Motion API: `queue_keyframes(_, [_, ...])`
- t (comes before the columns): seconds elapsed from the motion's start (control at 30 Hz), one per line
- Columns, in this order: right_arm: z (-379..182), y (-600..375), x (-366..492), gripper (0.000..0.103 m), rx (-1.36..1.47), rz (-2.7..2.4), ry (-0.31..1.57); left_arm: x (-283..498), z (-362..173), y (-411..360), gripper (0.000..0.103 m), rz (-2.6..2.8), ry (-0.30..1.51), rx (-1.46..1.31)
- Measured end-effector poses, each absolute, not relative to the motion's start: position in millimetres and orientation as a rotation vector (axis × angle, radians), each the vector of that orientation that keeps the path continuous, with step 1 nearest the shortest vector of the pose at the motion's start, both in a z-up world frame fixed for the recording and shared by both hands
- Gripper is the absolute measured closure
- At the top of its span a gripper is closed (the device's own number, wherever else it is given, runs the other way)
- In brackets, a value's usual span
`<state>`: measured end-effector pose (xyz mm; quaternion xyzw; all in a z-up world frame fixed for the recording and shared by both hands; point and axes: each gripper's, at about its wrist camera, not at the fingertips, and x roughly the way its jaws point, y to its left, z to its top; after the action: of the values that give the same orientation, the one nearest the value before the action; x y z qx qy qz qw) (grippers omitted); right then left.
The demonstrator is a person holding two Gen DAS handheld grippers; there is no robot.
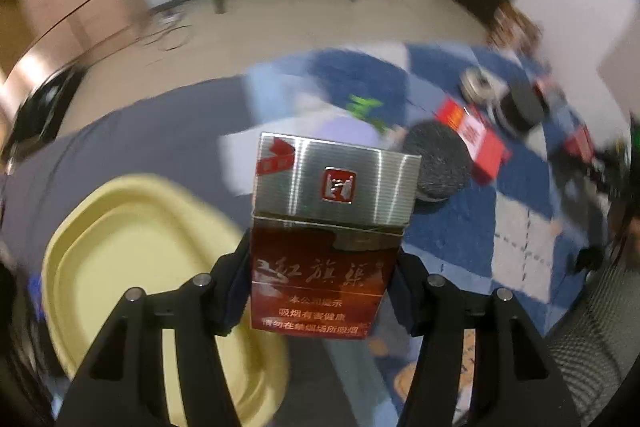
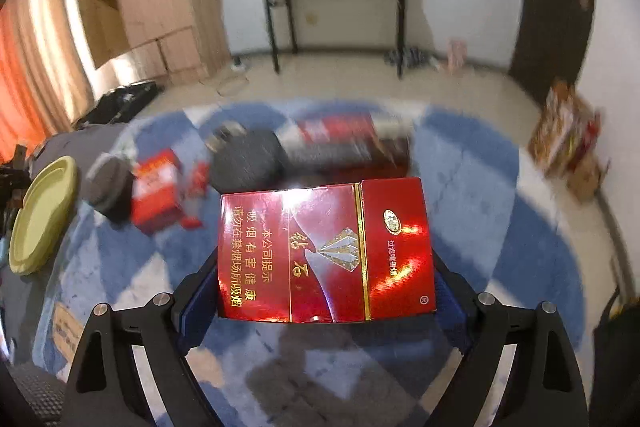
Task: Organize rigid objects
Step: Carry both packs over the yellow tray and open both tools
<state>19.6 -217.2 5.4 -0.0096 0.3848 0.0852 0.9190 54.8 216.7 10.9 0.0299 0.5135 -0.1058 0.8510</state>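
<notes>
My left gripper (image 1: pixel 323 267) is shut on a silver-and-dark-red cigarette pack (image 1: pixel 332 227), held upright above the right edge of a yellow tray (image 1: pixel 120 247). My right gripper (image 2: pixel 326 291) is shut on a bright red cigarette pack (image 2: pixel 326 251) with a diamond emblem, lying sideways between the fingers over the blue-and-white rug (image 2: pixel 500 227). Further packs lie on the rug: a red box (image 2: pixel 154 193), also seen as the red box (image 1: pixel 476 137), and a dark red carton (image 2: pixel 340 143). The yellow tray (image 2: pixel 42 215) sits at the far left in the right wrist view.
Dark round lids (image 1: pixel 440 161) (image 2: pixel 110 187) and a round tin (image 1: pixel 478 85) lie among the packs. A grey cloth (image 1: pixel 140 135) lies beside the rug. A black-legged table (image 2: pixel 332 11), cardboard boxes (image 2: pixel 136 7) and a bag of goods (image 2: pixel 568 143) stand farther off.
</notes>
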Motion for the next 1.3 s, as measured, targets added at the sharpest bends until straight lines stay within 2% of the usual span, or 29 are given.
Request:
queue_keyframes(0.13, [62.4,-157.6,18.1,0.012,0.028,0.381,0.771,31.4,25.4,285.4,0.043,-0.06,1.108,0.022])
queue_keyframes(0.3, [107.2,-18.7,19.1,0.012,-0.134,0.683,0.798,12.7,16.1,370.5,0.043,0.136,1.152,-0.129])
queue_keyframes(0.4, [92.7,65.0,25.7,0.012,-0.203,0.818,0.861,10.7,-11.5,408.2,0.043,0.214,1.222,-0.327])
queue_keyframes(0.63, [17.8,225.3,28.0,0.012,-0.469,0.906,0.908,28.5,-49.3,430.1,0.043,0.242,1.289,-0.403])
queue_keyframes(0.77, [-15.4,265.9,27.1,0.012,-0.522,0.897,0.964,39.4,-65.9,434.9,0.043,0.219,1.31,-0.474])
queue_keyframes(0.9, [-40.2,289.8,24.2,0.012,-0.582,0.923,0.974,49.9,-85.2,435.0,0.043,0.201,1.376,-0.425])
queue_keyframes(1.1, [-75.0,309.8,13.1,0.01,-0.675,0.886,0.997,59.4,-83.7,435.3,0.043,0.232,1.363,-0.436])
queue_keyframes(1.17, [-81.5,314.4,14.4,0.01,-0.625,0.87,1.019,55.2,-81.5,437.3,0.038,0.241,1.36,-0.445])
queue_keyframes(1.23, [-78.1,311.7,12.2,0.005,-0.555,0.88,1.042,51.7,-77.1,437.0,0.014,0.237,1.339,-0.485])
queue_keyframes(1.3, [-63.7,299.1,5.9,0.0,-0.509,0.88,1.03,43.3,-64.1,437.8,0.011,0.224,1.294,-0.542])
